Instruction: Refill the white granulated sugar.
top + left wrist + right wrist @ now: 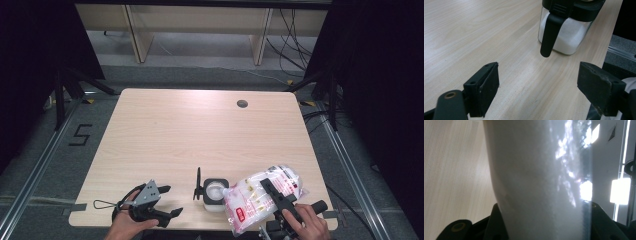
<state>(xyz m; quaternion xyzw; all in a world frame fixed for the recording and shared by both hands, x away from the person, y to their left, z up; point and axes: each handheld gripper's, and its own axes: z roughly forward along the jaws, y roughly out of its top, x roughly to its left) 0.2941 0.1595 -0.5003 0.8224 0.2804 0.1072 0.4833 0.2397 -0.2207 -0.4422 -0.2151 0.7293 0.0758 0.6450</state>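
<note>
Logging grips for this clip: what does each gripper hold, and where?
Right gripper clamps the white bag across its middle; left gripper holds nothing.

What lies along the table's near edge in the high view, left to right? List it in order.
Left gripper → upright black lid → clear container of white powder → white bag → right gripper.

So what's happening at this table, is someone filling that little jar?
It looks that way. A person holds tongs in each hand. The right tongs grip a plastic bag of white powder, tipped toward a small clear jar with a black open lid, near the table's front edge. The jar already holds white powder. The left tongs wait open beside it, holding nothing.
</note>
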